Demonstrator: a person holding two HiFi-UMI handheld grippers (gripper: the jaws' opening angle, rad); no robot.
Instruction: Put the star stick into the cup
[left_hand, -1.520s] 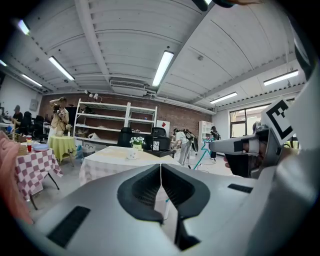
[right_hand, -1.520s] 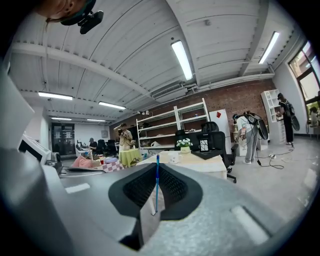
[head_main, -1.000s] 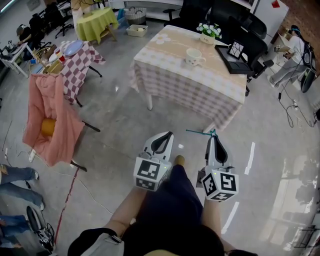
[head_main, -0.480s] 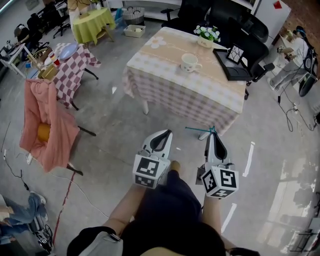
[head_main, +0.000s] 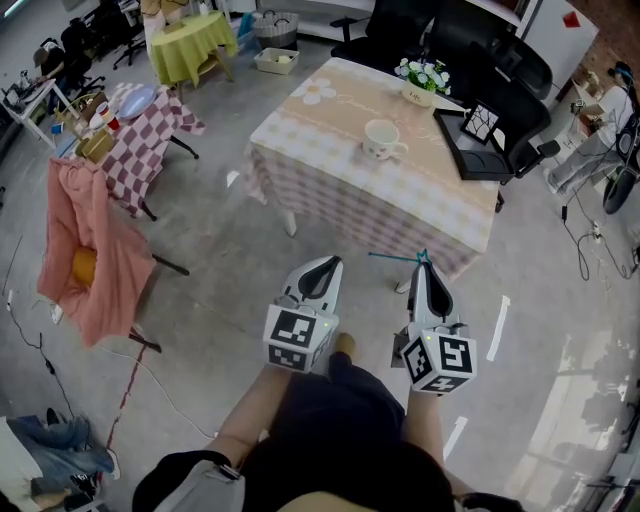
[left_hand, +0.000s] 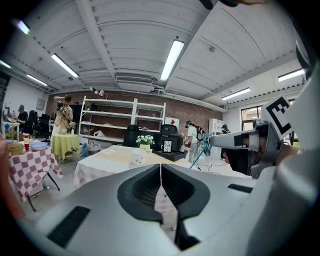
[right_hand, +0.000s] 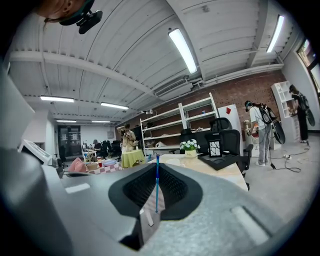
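My right gripper (head_main: 424, 268) is shut on the thin teal star stick (head_main: 395, 258), which sticks out to the left across the fingertips, star end at the tips. In the right gripper view the stick (right_hand: 157, 185) stands upright between the closed jaws (right_hand: 156, 167). The left gripper view shows its star (left_hand: 204, 138) beside the right gripper. My left gripper (head_main: 322, 262) is shut and holds nothing, its jaws meeting in a thin line (left_hand: 161, 167). The white cup (head_main: 380, 138) stands on the checked table (head_main: 330, 150) ahead, well beyond both grippers, and appears in the left gripper view (left_hand: 137, 158).
A flower pot (head_main: 420, 80) and a black tray with a marker card (head_main: 475, 140) share the table. Black office chairs (head_main: 480, 55) stand behind it. A chair draped in pink cloth (head_main: 90, 250), a small checked table (head_main: 140, 120) and a green-clothed table (head_main: 190, 40) stand left.
The table and cup have come slightly nearer in the head view. Both grippers keep their pose, the stick still in the right one.
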